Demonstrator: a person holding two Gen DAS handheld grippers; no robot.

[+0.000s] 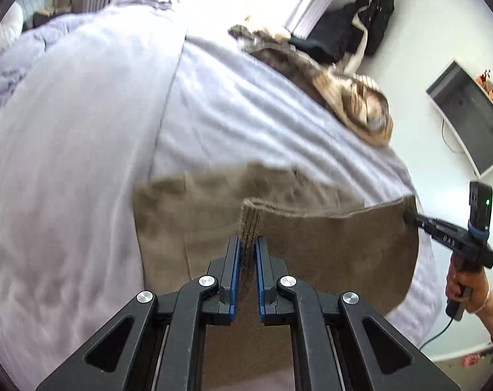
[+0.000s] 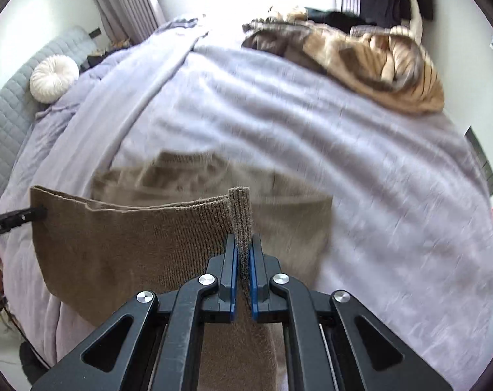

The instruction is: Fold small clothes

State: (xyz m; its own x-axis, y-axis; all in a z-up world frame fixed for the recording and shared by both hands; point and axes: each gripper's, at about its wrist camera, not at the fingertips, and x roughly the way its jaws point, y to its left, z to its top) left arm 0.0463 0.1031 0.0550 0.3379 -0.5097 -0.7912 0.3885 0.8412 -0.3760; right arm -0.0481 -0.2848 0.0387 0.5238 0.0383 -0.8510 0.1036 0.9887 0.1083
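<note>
A brown knit garment (image 1: 328, 247) lies partly on the grey bed, its near edge lifted and stretched between both grippers. My left gripper (image 1: 247, 244) is shut on one corner of the hem. My right gripper (image 2: 243, 244) is shut on the other corner, and its tip shows in the left wrist view (image 1: 409, 218) at the garment's right edge. The garment (image 2: 126, 247) hangs taut in the right wrist view, with the left gripper's tip (image 2: 39, 212) at its far left corner. The rest of the garment lies flat on the bed beyond.
A grey bedspread (image 2: 311, 123) covers the bed. A heap of tan and striped clothes (image 2: 376, 62) lies at the far right edge. A round white cushion (image 2: 54, 78) sits by the headboard. Dark clothes (image 1: 360, 26) hang by the wall.
</note>
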